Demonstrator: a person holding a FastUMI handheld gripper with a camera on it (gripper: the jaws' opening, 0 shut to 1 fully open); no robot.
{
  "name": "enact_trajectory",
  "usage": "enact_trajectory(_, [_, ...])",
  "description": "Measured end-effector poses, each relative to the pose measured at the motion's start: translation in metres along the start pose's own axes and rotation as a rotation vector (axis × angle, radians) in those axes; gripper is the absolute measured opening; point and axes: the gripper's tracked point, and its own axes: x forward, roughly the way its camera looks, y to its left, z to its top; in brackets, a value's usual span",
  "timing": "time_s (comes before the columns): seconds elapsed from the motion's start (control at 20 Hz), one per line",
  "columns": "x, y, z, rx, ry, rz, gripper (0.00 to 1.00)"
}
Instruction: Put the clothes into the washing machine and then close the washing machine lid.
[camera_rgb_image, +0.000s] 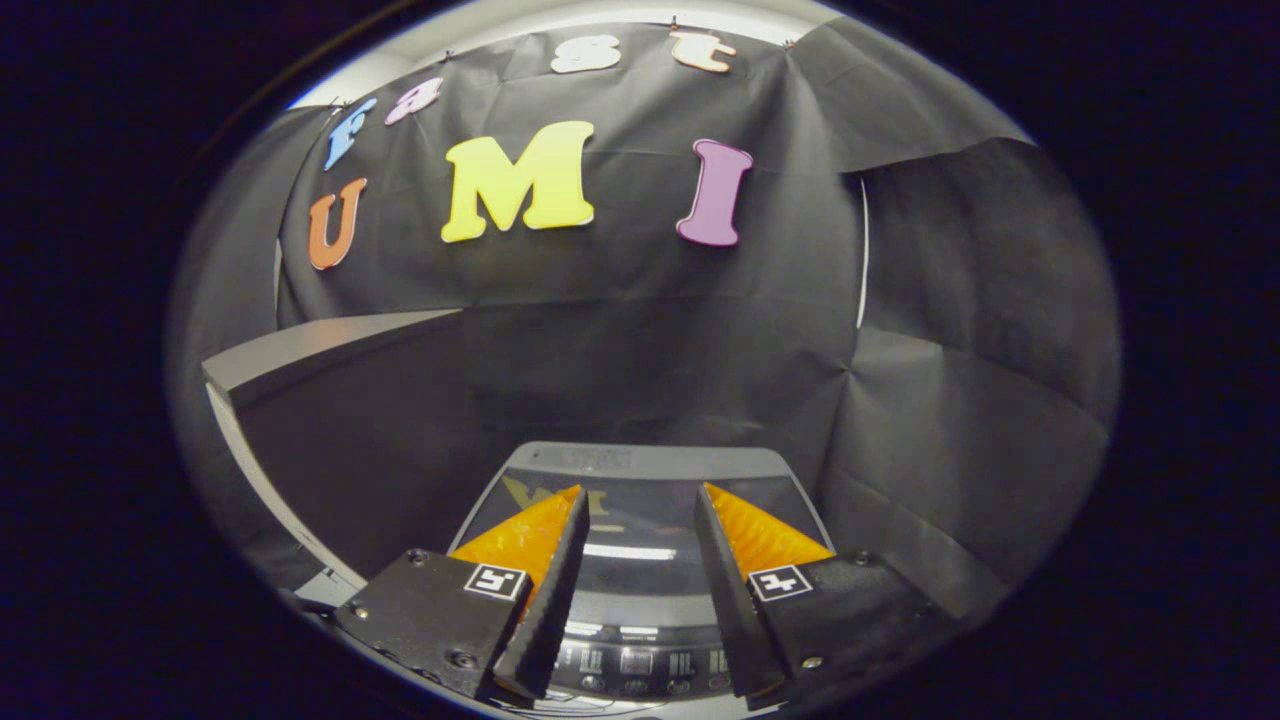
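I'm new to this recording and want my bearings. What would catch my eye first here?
The gripper hovers with its fingers open, nothing between them. Just beyond them sits the washing machine, its glossy lid down and its control panel nearest the fingers. A grey ledge juts beyond the machine.

Black-draped booth (640, 330), washing machine (640, 470).

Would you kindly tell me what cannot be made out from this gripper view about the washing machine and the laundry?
- Washing machine: its glossy lid mirrors the booth, so any clothes inside are hidden.
- Control panel: its markings are too small and partly hidden behind the fingers.
- Gripper: open, nothing between the fingers.
- Grey shelf to one side: its top is seen edge-on, so anything on it is hidden.
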Motion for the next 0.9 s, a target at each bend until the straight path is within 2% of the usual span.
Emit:
enact_trajectory(0.25, [-0.086, 0.000, -0.046, 0.021, 0.048, -0.058, 0.68])
enact_trajectory(0.5, [-0.217, 0.016, -0.088, 0.042, 0.043, -0.145, 0.68])
enact_trajectory(0.65, [-0.295, 0.037, -0.098, 0.043, 0.025, -0.177, 0.68])
enact_trajectory(0.9, [-0.406, 0.066, -0.081, 0.023, -0.047, -0.151, 0.68])
